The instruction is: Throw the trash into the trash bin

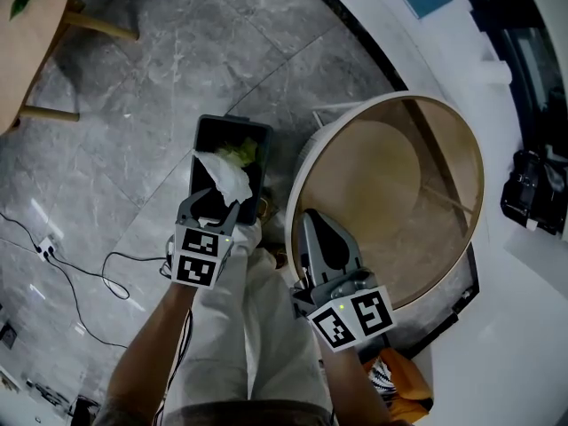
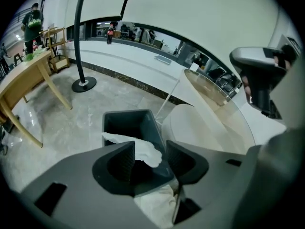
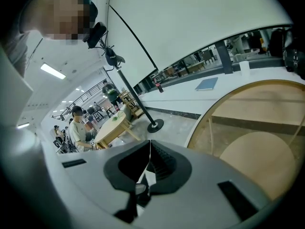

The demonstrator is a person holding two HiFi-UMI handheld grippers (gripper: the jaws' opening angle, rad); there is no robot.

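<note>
Right tongs [image 3: 149, 160] are pressed together beside the round worktop [image 1: 297, 180]. Left tongs [image 2: 149, 157] stand apart over the dark trash bin [image 2: 125, 122] on the floor, and a crumpled white tissue [image 2: 138, 149] lies unclamped between them at the bin's mouth, above greenish scraps [image 1: 240, 153] inside

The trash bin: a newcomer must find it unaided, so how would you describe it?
Start at the big round wooden table; on the grey marble floor beside it stands the trash bin. It is the only dark, rectangular, open-topped container there, with a crumpled white tissue over its mouth, at the left gripper's open jaws.
</note>
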